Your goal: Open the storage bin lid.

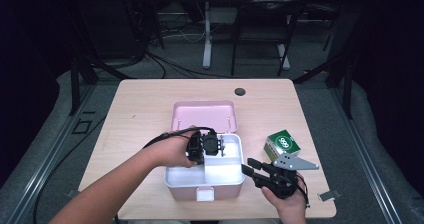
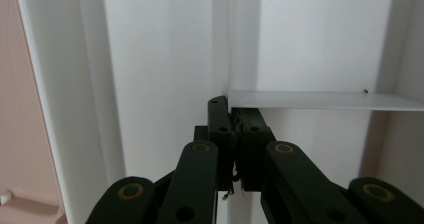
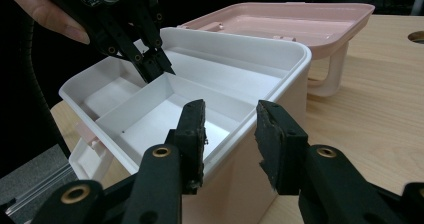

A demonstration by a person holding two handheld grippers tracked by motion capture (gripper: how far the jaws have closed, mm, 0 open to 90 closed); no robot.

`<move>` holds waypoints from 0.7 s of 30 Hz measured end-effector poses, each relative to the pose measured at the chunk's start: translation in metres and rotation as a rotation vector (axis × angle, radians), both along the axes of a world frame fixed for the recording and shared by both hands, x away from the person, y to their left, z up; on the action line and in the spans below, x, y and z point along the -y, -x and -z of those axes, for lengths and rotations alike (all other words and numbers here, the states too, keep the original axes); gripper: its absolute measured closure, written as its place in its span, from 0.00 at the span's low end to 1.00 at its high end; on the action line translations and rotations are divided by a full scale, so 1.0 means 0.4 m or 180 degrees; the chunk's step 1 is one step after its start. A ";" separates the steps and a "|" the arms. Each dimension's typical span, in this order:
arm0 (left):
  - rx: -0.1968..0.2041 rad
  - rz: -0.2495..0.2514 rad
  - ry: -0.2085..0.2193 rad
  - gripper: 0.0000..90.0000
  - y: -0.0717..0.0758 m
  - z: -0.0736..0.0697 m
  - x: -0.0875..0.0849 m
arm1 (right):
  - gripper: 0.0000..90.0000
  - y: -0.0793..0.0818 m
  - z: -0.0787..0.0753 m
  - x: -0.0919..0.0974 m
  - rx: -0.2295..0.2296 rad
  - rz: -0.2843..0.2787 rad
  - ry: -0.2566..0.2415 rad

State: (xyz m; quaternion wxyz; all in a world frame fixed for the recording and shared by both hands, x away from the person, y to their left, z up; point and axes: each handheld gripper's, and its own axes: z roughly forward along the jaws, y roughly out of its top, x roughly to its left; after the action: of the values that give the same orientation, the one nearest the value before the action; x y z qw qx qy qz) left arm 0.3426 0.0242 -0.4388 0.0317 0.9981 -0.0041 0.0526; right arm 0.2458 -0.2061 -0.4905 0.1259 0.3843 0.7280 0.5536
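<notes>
White box (image 1: 200, 181) – pink lid (image 1: 204, 115) open, inner tray (image 3: 165, 109)

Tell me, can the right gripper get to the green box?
Probably yes. The green box sits on bare table just beyond the right gripper, nothing between them. Its jaws are open but point at the white box, so it must turn.

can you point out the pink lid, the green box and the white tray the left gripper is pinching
pink lid (image 1: 204, 115), high view, on its inner face.
green box (image 1: 282, 144), high view, on its top face.
white tray (image 3: 150, 119), right gripper view, on its floor.
left gripper (image 3: 152, 64), right gripper view, at the fingertips on the tray's wall.
</notes>
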 end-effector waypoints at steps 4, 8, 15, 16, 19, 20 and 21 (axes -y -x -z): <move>-0.0001 0.0040 -0.0026 0.97 0.001 0.000 -0.004 | 0.71 0.000 0.000 0.001 -0.0005 0.0005 -0.0002; 0.0007 0.0023 -0.0040 0.97 0.002 -0.001 -0.002 | 0.71 -0.001 0.001 0.000 -0.0011 0.0007 -0.0010; 0.0005 0.0018 -0.0051 0.98 0.002 -0.008 -0.001 | 0.71 -0.001 0.001 0.002 -0.0007 0.0007 -0.0007; 0.0003 0.0016 -0.0047 0.98 0.003 -0.010 -0.001 | 0.71 -0.001 0.001 0.002 -0.0007 0.0006 -0.0008; 0.0013 0.0008 -0.0033 0.99 0.003 -0.017 -0.003 | 0.71 -0.001 0.001 0.002 -0.0007 0.0005 -0.0014; 0.0035 0.0006 -0.0028 0.99 0.004 -0.020 -0.004 | 0.71 -0.001 0.001 0.003 -0.0013 0.0007 -0.0017; 0.0047 0.0017 -0.0033 0.99 0.004 -0.024 -0.004 | 0.71 -0.001 0.000 0.003 -0.0011 0.0014 -0.0025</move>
State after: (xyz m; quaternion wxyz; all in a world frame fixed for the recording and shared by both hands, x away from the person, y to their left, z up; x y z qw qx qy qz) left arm 0.3408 0.0258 -0.4294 0.0266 0.9978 -0.0073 0.0598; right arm 0.2463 -0.2072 -0.4906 0.1244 0.3873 0.7252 0.5555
